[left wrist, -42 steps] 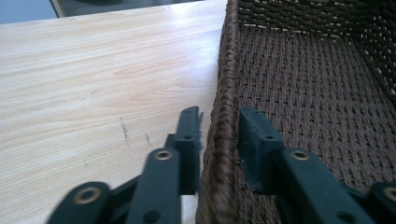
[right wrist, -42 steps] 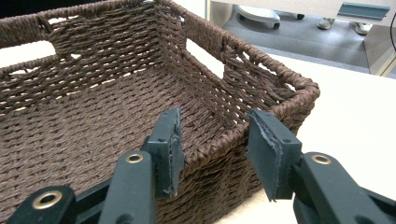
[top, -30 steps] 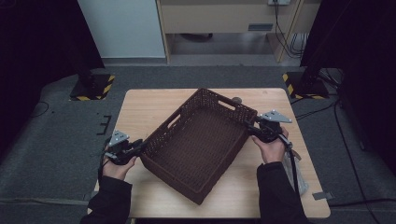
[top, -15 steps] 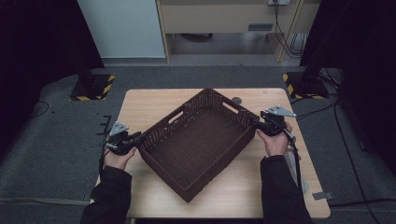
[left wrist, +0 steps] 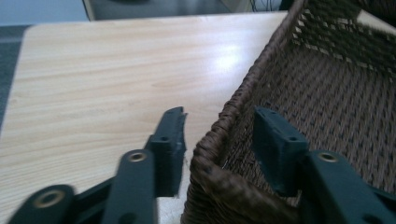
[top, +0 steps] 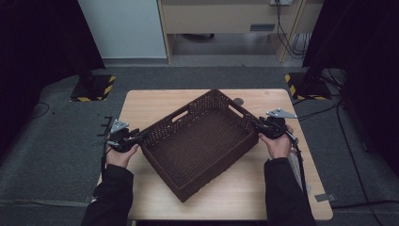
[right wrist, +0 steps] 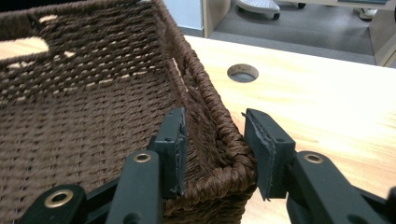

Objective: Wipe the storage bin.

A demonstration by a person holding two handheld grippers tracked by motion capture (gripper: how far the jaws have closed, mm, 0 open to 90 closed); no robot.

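The basket (top: pixel 200 141) is dark brown woven wicker, rough and matt (its rim a thick braided cord). The table (top: pixel 155 106), around it from nine to three o'clock, is pale wood-grain laminate, smooth with a soft sheen.

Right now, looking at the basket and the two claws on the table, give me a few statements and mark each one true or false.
1. The brown woven basket sits askew on the wooden table. True.
2. The basket holds several objects. False: its inside is bare weave.
3. The left claw straddles the basket's rim, one jaw outside the wall and one inside. True; its jaws have just been opening and gaps show on both sides of the rim.
4. The right claw hovers far from the basket. False: its jaws stand on either side of the basket's corner rim and have just been closing.
5. The round hole in the tabletop lies under the basket. False: it lies beside it, uncovered.
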